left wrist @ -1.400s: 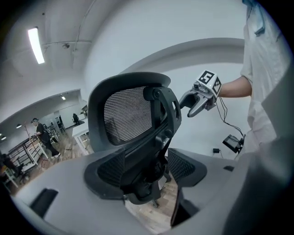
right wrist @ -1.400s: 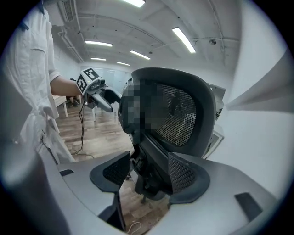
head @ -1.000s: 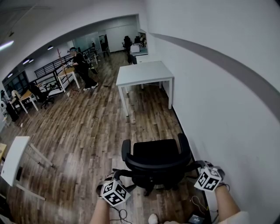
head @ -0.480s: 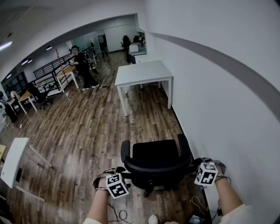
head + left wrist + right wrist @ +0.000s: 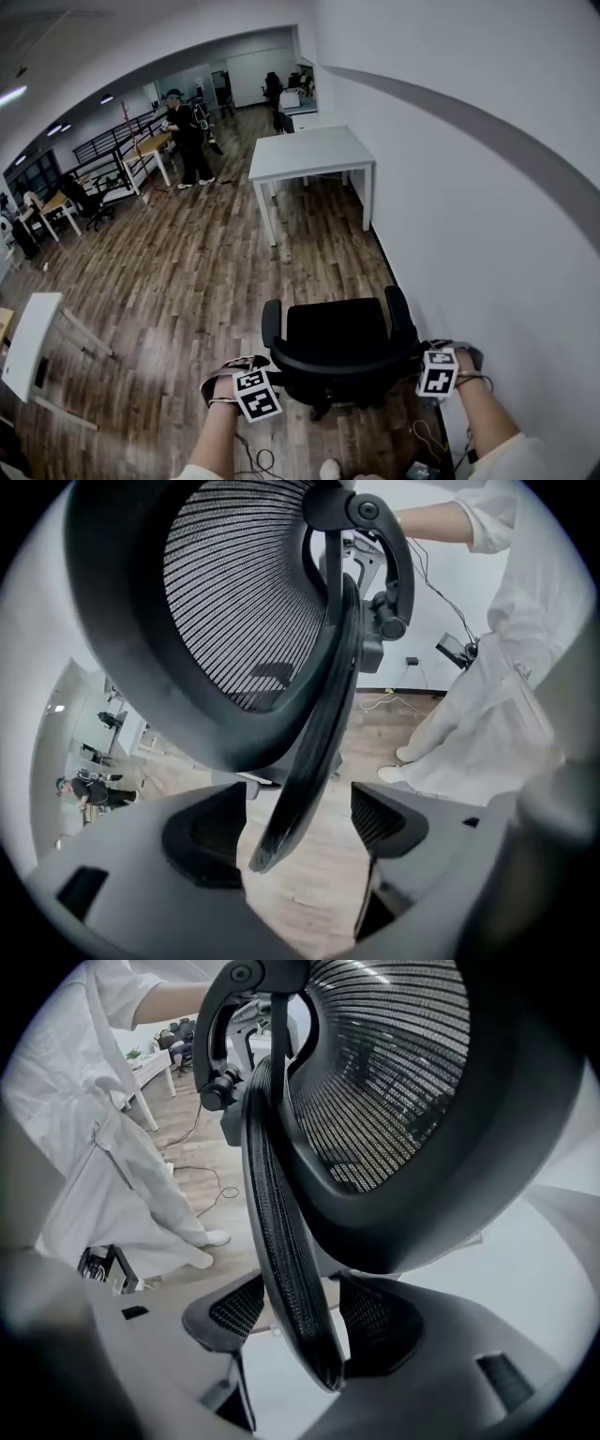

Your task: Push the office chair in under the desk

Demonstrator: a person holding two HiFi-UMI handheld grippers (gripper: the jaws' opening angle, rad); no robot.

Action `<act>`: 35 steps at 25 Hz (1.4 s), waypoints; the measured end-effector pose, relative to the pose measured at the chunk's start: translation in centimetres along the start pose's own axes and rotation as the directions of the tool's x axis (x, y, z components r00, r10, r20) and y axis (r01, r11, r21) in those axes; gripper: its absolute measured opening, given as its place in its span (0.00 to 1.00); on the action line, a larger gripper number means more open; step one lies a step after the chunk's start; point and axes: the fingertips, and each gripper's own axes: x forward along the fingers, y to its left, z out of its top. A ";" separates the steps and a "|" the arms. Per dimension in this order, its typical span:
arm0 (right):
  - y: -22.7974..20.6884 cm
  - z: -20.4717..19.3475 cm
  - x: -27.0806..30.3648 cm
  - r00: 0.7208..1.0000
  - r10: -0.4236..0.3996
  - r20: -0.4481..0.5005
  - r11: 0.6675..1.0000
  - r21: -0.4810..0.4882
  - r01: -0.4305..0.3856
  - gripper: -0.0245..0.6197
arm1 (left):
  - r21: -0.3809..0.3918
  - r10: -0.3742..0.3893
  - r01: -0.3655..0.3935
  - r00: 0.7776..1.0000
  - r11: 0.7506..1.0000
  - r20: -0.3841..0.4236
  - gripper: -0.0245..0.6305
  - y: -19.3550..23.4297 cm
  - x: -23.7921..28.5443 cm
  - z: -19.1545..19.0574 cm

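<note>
A black mesh office chair stands on the wood floor close to the right wall, its back toward me. The white desk stands farther off along the same wall, well apart from the chair. My left gripper is at the left edge of the backrest. In the left gripper view its jaws stand open around the backrest's rim, with gaps on both sides. My right gripper is at the right edge. Its jaws straddle the rim closely, without a clear squeeze.
The white wall runs along the right. A person stands at the far end among other desks and chairs. A white table sits at the left edge. Cables and a small box lie on the floor by my feet.
Both grippers have risen and moved in toward the sides of the chair's backrest. The chair has hardly moved. The distant person has stepped to the right.
</note>
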 end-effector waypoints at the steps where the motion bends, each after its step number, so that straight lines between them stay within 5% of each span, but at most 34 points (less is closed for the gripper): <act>1: 0.0 0.0 0.1 1.000 0.003 -0.004 1.000 -0.004 -0.003 0.45 | 0.003 -0.003 0.003 1.000 1.000 -0.019 0.57 0.0 0.1 -0.4; 10: 0.3 -1.5 2.8 0.997 0.047 -0.068 0.998 -0.026 -0.048 0.45 | 0.040 -0.101 0.103 0.993 0.994 -0.059 0.57 -0.9 2.9 -0.3; 20: 0.9 -1.6 3.7 0.994 0.096 -0.061 0.994 -0.044 -0.098 0.45 | 0.083 -0.122 0.130 0.988 0.988 -0.095 0.56 -0.8 5.2 -0.8; 25: 0.3 -1.3 3.2 0.995 0.073 -0.069 0.993 -0.091 -0.079 0.37 | 0.161 -0.106 0.127 0.985 0.979 -0.136 0.46 -0.5 5.7 -1.4; 30: -0.3 -0.7 3.2 0.998 0.011 -0.065 0.988 -0.155 -0.021 0.24 | 0.175 -0.099 0.124 0.985 0.977 -0.143 0.43 0.2 6.0 -1.6; 35: -1.5 -0.5 3.9 0.997 0.004 -0.071 0.987 -0.161 -0.015 0.23 | 0.183 -0.093 0.119 0.985 0.976 -0.146 0.42 1.7 6.8 -1.6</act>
